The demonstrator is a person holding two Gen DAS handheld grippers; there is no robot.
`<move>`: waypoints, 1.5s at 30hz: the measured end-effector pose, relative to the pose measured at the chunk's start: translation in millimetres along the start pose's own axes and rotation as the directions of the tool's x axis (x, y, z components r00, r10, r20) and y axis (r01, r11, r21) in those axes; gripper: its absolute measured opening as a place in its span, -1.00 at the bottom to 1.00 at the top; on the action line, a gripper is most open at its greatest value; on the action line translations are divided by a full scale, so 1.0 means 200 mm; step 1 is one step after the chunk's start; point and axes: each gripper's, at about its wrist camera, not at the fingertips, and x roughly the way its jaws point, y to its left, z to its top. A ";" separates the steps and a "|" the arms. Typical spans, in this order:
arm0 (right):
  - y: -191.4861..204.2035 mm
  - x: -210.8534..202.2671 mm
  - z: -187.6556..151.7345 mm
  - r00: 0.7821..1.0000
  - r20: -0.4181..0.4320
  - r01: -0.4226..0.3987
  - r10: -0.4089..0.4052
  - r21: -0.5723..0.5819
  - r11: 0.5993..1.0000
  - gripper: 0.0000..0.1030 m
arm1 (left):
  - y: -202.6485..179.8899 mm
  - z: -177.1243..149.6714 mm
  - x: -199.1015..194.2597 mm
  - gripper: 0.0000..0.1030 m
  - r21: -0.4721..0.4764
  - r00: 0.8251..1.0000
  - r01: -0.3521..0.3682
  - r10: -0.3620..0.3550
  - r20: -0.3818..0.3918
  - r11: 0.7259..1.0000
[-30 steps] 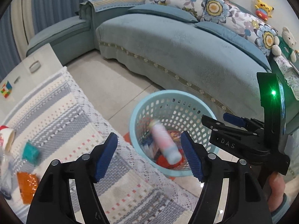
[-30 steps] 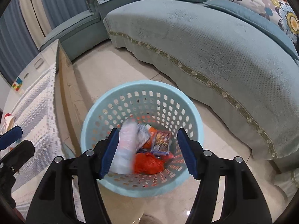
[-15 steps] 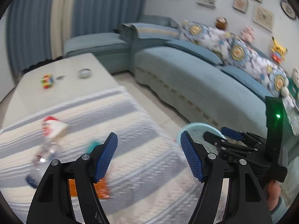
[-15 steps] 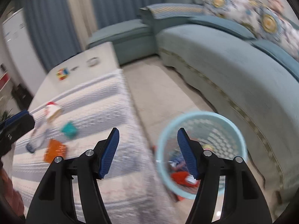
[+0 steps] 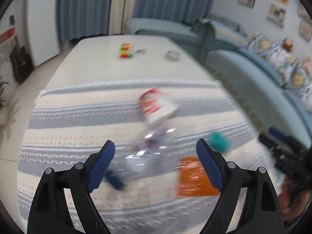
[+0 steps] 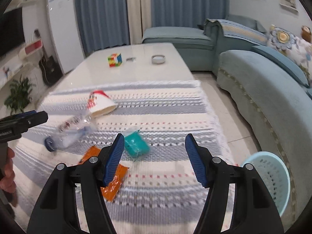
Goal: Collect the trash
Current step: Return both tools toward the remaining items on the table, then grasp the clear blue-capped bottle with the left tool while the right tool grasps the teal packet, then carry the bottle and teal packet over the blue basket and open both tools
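Partly, right hand-held gripper (image 6: 154,156) hides orange wrapper (image 6: 115,183).

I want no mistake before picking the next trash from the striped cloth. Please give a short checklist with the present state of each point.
1. Left claw open and empty: ok.
2. Right claw open and empty: ok.
3. Trash on the cloth, all apart from both claws: plastic bottle, paper cup, teal wrapper, orange packet: ok.
4. Basket within view, on the floor beside the table: ok.
5. Left view sharp enough for aiming: not ok, blurred.
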 end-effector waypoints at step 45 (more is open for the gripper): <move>-0.35 -0.17 -0.04 0.998 -0.026 -0.049 0.054 0.175 0.983 -0.32 | -0.39 0.01 -0.20 0.10 0.039 0.986 0.161 -0.162 0.044 0.986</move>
